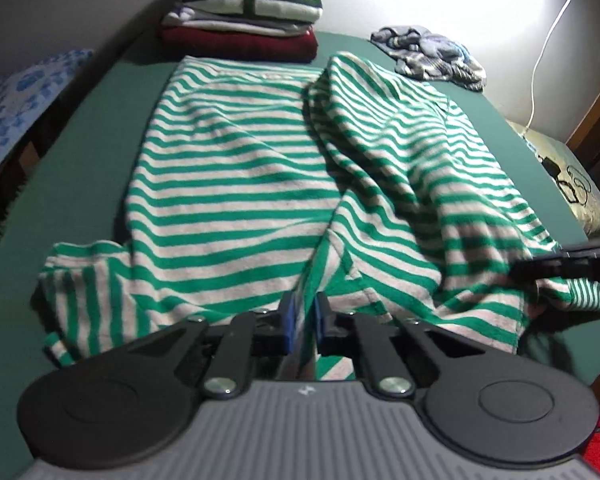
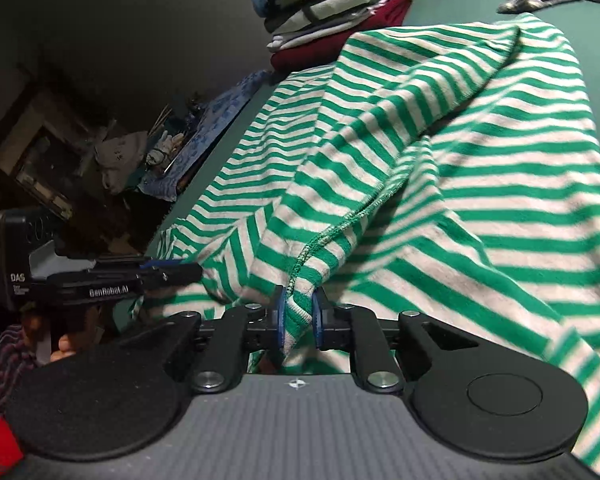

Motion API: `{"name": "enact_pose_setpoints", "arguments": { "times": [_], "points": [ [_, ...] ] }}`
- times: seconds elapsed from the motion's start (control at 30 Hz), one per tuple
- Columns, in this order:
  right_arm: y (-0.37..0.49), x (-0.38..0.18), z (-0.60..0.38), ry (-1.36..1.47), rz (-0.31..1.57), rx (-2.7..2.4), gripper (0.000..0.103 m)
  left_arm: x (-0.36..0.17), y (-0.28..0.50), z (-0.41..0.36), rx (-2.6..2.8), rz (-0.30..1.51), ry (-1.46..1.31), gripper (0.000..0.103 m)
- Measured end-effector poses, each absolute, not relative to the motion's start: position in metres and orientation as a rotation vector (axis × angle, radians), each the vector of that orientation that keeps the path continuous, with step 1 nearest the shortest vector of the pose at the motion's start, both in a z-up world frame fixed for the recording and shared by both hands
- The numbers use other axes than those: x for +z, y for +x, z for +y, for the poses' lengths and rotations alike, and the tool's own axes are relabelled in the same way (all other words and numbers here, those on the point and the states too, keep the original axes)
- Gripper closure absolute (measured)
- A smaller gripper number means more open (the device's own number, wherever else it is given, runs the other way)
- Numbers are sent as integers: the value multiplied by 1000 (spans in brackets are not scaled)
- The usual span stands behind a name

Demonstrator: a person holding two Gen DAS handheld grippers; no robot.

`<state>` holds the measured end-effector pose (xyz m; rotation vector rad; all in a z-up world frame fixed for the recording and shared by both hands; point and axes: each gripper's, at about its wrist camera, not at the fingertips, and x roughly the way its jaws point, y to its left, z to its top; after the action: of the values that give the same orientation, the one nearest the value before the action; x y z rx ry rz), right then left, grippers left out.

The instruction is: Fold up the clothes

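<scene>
I have the left gripper (image 1: 304,320) pinching the near hem of the green-striped shirt (image 1: 236,176) on the green counter (image 1: 80,152) at six o'clock, and the right gripper (image 2: 300,318) clamped on its bunched edge, apparently to carry the fold across.

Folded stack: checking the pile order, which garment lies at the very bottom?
The dark red garment; striped and blue pieces are piled on top of it.
</scene>
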<state>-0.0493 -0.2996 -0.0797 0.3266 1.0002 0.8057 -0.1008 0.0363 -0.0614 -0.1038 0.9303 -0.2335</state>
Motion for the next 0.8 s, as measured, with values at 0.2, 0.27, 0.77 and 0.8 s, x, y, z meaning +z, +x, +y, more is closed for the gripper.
{"name": "enact_pose_setpoints", "arguments": {
  "times": [0.2,0.27,0.77,0.8],
  "points": [
    [-69,-99,-294,301,1064,663,88,-80,-99,57,-271,1008,-69,98],
    [-71,-95,-293,323,1057,627,81,-74,-102,58,-324,987,-82,97],
    [-86,-98,-269,463,1007,460,83,-91,-71,45,-533,988,-169,103],
    [-89,-97,-270,444,1006,451,83,-90,-74,50,-537,985,-177,103]
  ]
}}
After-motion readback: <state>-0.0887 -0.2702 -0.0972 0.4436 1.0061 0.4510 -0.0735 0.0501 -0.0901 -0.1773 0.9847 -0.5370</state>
